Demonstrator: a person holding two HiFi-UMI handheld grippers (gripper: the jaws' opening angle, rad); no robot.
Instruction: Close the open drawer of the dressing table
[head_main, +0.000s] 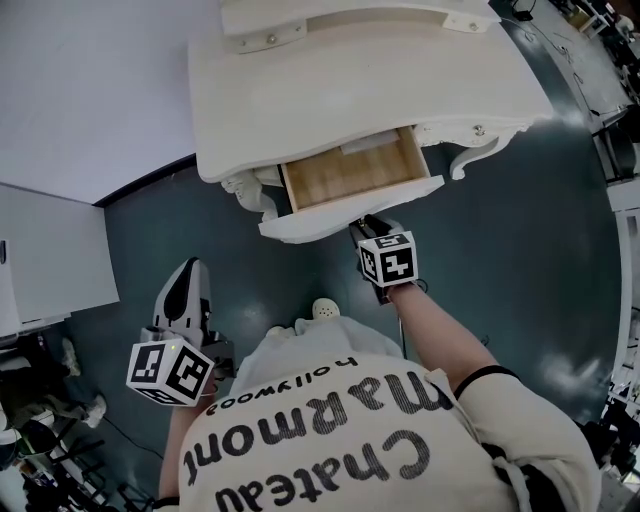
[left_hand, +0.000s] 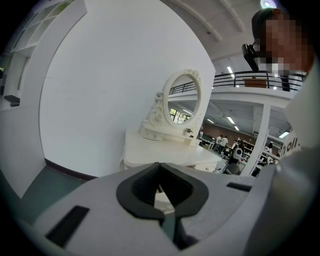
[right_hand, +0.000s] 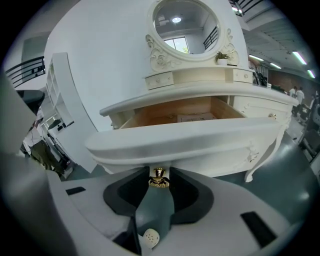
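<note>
In the open drawer (head_main: 340, 182), a pale sheet (head_main: 372, 146) is seen; its knob (right_hand: 159, 179) is gripped by the right gripper (right_hand: 159, 174) fingers; the left gripper (left_hand: 160, 172) fingers are held closed.

In the head view the dressing table (head_main: 350, 80) is cut off by the top edge. The knob (right_hand: 159, 178) and the tips of the right gripper (head_main: 372, 228) are concealed beneath the drawer front (head_main: 340, 215). The mirror (right_hand: 186, 25) is cropped at the top in the right gripper view.

The pale wooden drawer (head_main: 350, 178) juts from the front of the cream carved dressing table (head_main: 350, 90), directly ahead of the right claw (right_hand: 159, 172). Its small round brass knob (right_hand: 159, 179) sits between that claw's jaws. The oval framed mirror (right_hand: 186, 25) stands on the tabletop beyond. The left claw (head_main: 188, 285) hangs well back and leftward.
</note>
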